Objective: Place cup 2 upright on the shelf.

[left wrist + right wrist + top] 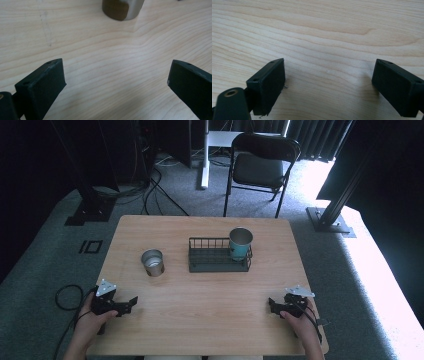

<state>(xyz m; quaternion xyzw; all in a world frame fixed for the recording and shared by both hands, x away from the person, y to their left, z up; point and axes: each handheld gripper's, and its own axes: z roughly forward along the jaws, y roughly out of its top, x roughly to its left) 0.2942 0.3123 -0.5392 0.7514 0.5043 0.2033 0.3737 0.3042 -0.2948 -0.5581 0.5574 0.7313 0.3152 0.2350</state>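
A silver metal cup point(152, 262) stands upright on the wooden table point(200, 295), left of a black wire rack point(217, 256). A teal cup point(240, 243) sits in the rack's right end. My left gripper point(129, 304) rests near the front left of the table, open, nothing between its jaws. Its own view looks along the open left gripper point(116, 80) toward the base of the silver cup point(122, 8). My right gripper point(274, 304) lies near the front right edge, open and empty. In its own view the right gripper point(329, 82) has bare wood between the jaws.
A black folding chair point(260, 165) stands behind the table on grey carpet. Cables point(150, 190) run across the floor at the back left, and a black metal post base point(330, 220) sits at the right. Hands hold both grippers at the table's front edge.
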